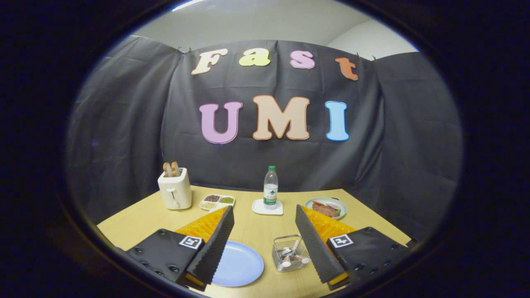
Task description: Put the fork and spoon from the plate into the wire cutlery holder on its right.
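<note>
Gripper (265, 244): fingers spread wide, nothing between them, held above the near part of the table with both the plate and the cutlery holder showing in the gap below.

Cutlery holder (290, 252): square wire basket standing upright on the table, just beside the right finger (316, 244) and to the right of the plate, apart from it.

Fork and spoon (295, 257): both inside the holder, leaning. Pale rounded handle ends lie toward the near side of the basket, the shafts slanting up and away toward its far side. Which piece is which cannot be told.

Plate (238, 265): round, pale blue, flat on the table, bare. Its left part is hidden behind the left finger (213, 244).

Table (256, 229): light wood top.

Bottle (271, 186): clear plastic, green cap, upright on a white coaster (268, 208), beyond the fingers near the middle of the table's far side.

Divided dish (217, 202): white, with small portions of grains or seeds, left of the coaster.

Toaster (175, 191): white, at the far left of the table, two slices of bread (171, 169) standing in its slots.

Food plate (326, 207): pale green, carrying reddish slices with a bit of green, at the far right beyond the right finger.
</note>
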The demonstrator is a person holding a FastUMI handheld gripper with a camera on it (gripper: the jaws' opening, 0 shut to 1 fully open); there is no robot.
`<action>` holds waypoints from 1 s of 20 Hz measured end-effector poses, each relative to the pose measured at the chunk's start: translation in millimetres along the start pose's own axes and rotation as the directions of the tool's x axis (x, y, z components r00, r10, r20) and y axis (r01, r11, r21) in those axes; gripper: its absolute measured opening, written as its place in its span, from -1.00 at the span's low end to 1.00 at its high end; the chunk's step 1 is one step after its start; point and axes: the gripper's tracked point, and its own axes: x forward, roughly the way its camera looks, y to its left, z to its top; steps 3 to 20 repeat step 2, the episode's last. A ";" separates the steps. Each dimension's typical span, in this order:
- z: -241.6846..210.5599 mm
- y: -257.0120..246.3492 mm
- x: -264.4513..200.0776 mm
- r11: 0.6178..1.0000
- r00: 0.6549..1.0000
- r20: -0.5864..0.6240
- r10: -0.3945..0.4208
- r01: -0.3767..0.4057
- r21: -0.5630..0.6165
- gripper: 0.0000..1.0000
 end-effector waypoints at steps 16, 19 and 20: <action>-2.7 2.4 1.8 1.000 1.000 -0.008 -0.007 0.007 -0.023 0.89; -2.7 2.4 1.8 1.000 1.000 -0.008 -0.007 0.007 -0.023 0.89; -2.7 2.4 1.8 1.000 1.000 -0.008 -0.007 0.007 -0.023 0.89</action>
